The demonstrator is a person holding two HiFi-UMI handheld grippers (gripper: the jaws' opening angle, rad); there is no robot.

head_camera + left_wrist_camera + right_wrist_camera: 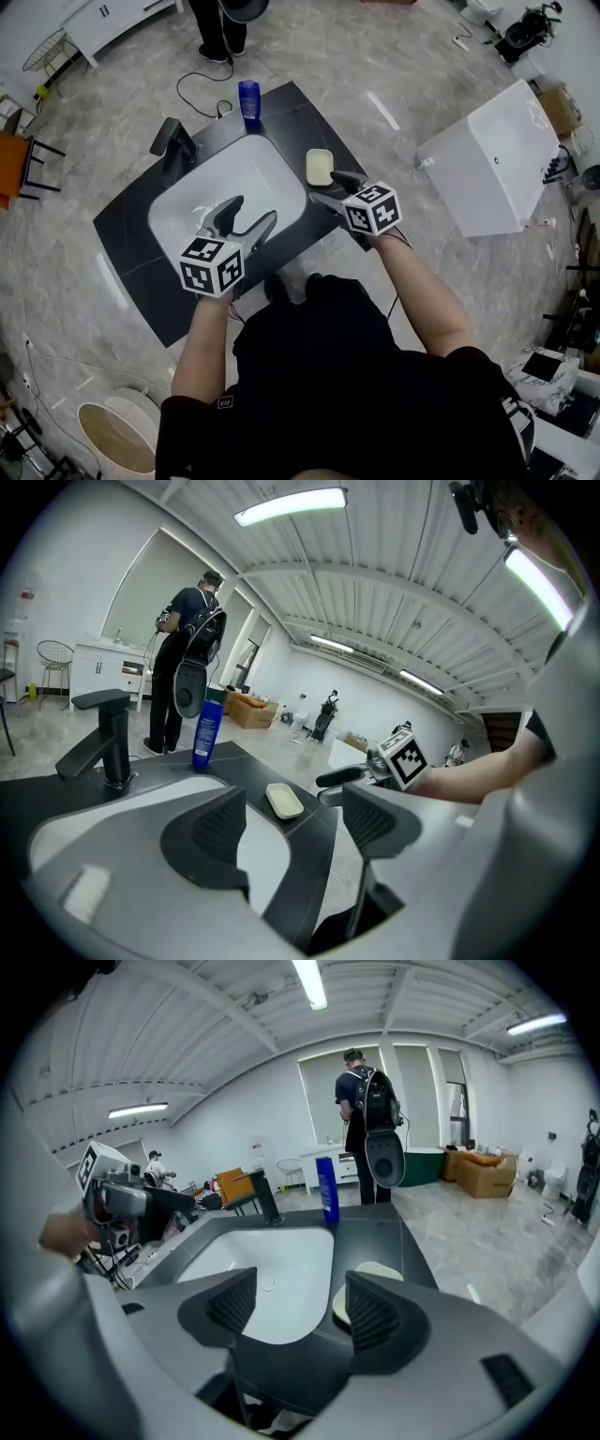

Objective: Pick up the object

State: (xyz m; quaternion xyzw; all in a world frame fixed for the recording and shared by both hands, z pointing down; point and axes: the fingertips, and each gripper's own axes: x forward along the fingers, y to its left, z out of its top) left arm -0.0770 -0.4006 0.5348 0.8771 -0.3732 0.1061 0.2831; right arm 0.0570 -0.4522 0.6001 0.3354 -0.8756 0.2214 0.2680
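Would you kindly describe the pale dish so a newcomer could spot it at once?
Find the dark counter with the white sink set into it. On the counter strip right of the basin, in the head view, lies the pale yellow dish. It alone is low, flat and rounded; the blue bottle and black tap stand tall.

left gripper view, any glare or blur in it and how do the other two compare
Left gripper view: heavy fisheye inside a black rim, ceiling light blown out white, left gripper close and slightly soft. Right gripper view: same warp, light strip glaring, right gripper slightly soft too. Head view: even light, floor bowed at the edges, white sink almost featureless.
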